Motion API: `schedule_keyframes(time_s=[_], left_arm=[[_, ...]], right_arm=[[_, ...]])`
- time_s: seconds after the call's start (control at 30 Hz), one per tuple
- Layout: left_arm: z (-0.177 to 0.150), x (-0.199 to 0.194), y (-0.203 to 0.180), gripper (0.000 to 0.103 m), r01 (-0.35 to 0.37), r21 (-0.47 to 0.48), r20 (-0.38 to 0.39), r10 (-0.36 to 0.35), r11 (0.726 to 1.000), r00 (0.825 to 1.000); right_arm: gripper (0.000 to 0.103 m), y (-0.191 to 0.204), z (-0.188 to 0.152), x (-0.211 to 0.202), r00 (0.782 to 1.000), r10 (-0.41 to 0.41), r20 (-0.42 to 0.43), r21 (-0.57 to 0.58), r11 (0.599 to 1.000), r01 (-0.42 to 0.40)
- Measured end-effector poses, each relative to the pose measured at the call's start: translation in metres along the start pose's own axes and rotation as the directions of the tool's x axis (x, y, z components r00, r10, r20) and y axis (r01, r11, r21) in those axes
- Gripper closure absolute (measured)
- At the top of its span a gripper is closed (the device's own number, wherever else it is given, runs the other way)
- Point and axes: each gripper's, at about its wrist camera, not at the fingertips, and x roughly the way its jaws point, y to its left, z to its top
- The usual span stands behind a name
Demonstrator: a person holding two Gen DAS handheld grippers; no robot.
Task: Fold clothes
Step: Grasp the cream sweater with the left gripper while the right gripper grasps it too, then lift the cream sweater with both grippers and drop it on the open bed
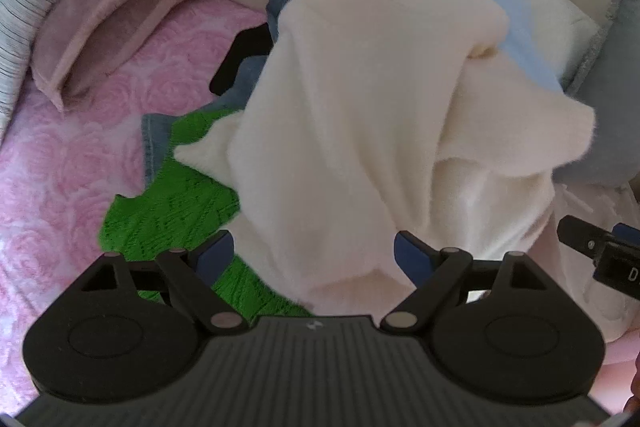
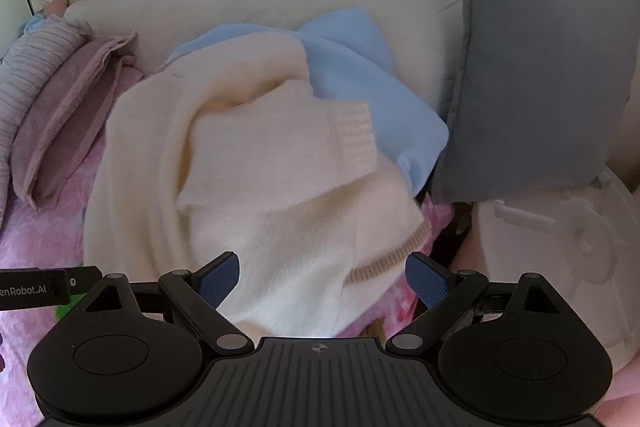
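Left wrist view: the left claw point(image 1: 314, 251) gapes wide and empty over a cream sweater point(image 1: 360, 131) heaped mid-frame on a pink bed point(image 1: 72, 163), with a green knit point(image 1: 168, 199) at lower left. Right wrist view: the right claw point(image 2: 322, 279) is likewise spread wide, gripping nothing, above the sweater, with a blue cloth point(image 2: 360, 75) behind.

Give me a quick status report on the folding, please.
Left gripper and right gripper open, nothing held. Cream sweater crumpled atop the pile. Green knit and light blue garment underneath.
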Motion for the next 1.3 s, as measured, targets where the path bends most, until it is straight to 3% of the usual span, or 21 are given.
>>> schedule_keyframes(time_s=[0.27, 0.6, 0.7, 0.77, 0.8, 0.83, 0.9, 1.07, 1.3], left_arm=[[0.018, 0.044, 0.018, 0.018, 0.064, -0.131, -0.033, -0.069, 0.989, 0.997], [0.036, 0.082, 0.034, 0.018, 0.11, -0.226, -0.007, -0.114, 0.968, 0.993], [0.039, 0.088, 0.031, 0.043, 0.127, -0.197, 0.003, -0.129, 0.972, 0.992], [0.04, 0.088, 0.027, 0.078, 0.138, -0.149, 0.018, -0.137, 0.979, 0.99], [0.04, 0.086, 0.024, 0.083, 0.143, -0.126, 0.024, -0.141, 0.982, 0.99], [0.04, 0.084, 0.024, 0.087, 0.145, -0.117, 0.028, -0.143, 0.982, 0.989], [0.039, 0.078, 0.024, 0.091, 0.152, -0.113, 0.037, -0.149, 0.982, 0.988], [0.034, 0.046, 0.037, 0.093, 0.188, -0.151, 0.115, -0.172, 0.97, 0.978], [0.022, -0.033, 0.05, 0.094, 0.217, -0.143, 0.288, -0.169, 0.966, 0.943]], right_arm=[[0.009, -0.006, 0.014, 0.039, 0.998, 0.059, 0.004, 0.018, 0.998, -0.059], [0.009, -0.022, 0.029, 0.072, 0.987, 0.135, 0.083, 0.218, 0.964, -0.15], [0.01, -0.021, 0.03, 0.08, 0.986, 0.152, 0.072, 0.232, 0.959, -0.165], [0.035, -0.018, 0.031, 0.08, 0.982, 0.175, 0.076, 0.211, 0.959, -0.188], [0.069, -0.016, 0.031, 0.079, 0.976, 0.201, 0.08, 0.196, 0.957, -0.213], [0.081, -0.013, 0.032, 0.078, 0.976, 0.206, 0.071, 0.18, 0.96, -0.216], [0.095, -0.008, 0.033, 0.072, 0.974, 0.212, 0.075, 0.149, 0.964, -0.221], [0.097, 0.002, 0.047, 0.03, 0.954, 0.226, 0.195, 0.057, 0.969, -0.241], [0.098, 0.021, 0.068, -0.037, 0.884, 0.307, 0.353, -0.003, 0.945, -0.327]])
